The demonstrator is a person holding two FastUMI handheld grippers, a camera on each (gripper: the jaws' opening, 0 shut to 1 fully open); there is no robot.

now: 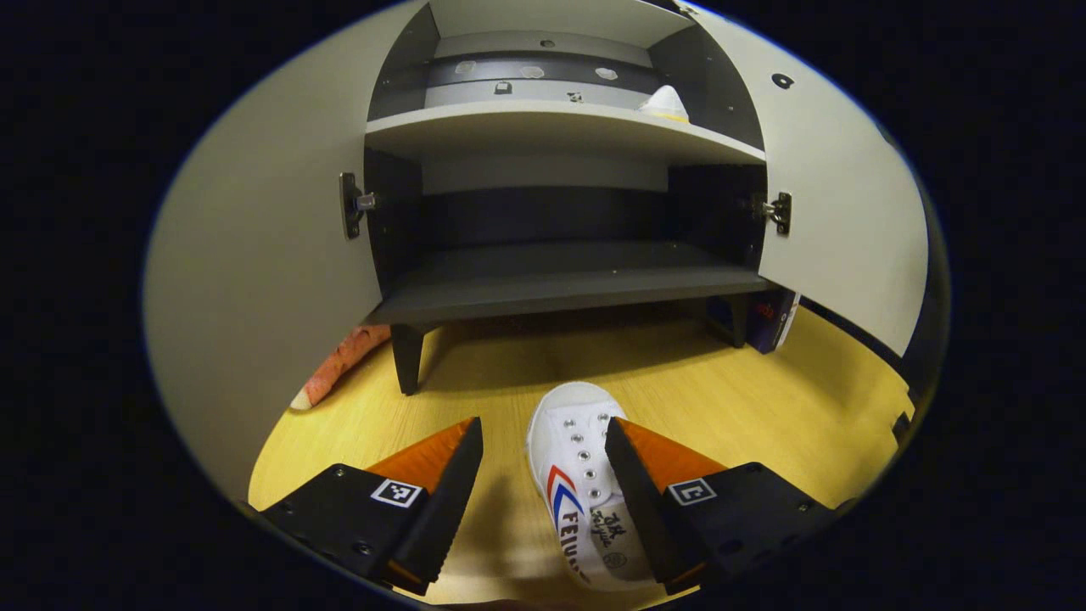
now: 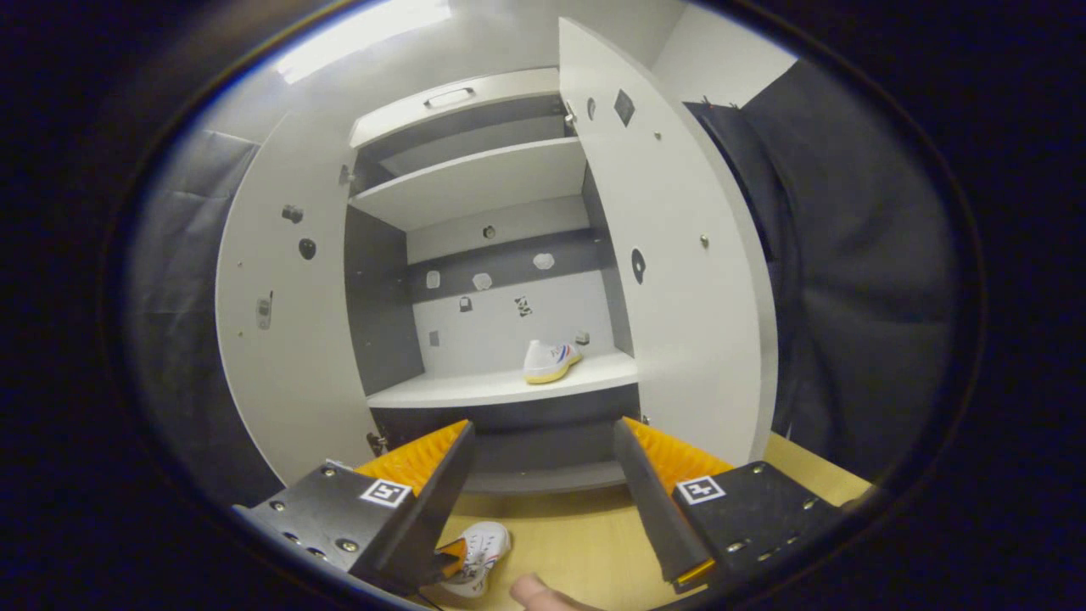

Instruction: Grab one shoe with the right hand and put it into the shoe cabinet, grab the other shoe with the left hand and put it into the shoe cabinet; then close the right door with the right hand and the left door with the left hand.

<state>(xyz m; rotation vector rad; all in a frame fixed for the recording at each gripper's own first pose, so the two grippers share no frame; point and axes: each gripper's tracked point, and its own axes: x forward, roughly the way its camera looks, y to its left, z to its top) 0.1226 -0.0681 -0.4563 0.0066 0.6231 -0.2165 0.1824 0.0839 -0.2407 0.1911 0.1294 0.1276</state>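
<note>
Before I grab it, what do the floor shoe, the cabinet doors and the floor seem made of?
Shoe: looks like white canvas, matte, with metal lace eyelets and a smoother rubber-like toe cap. Doors: probably laminated board, flat satin off-white faces with metal hinges screwed on. Floor: looks like light wood or wood-look laminate, faint grain, soft sheen.

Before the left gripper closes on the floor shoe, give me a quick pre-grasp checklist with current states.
1. Left gripper open wide enough for the shoe: ok, jaws spread.
2. Second shoe between the jaws: not ok, it lies off-centre on the floor against the right-hand finger, with a gap to the other.
3. First shoe already stored: ok, it sits on the middle shelf toward the right.
4. Both cabinet doors open: ok, left door and right door are swung wide.
5. Free shelf space: ok, lower shelf is bare.
6. Right gripper out of the way: ok, open and holding nothing.
</note>
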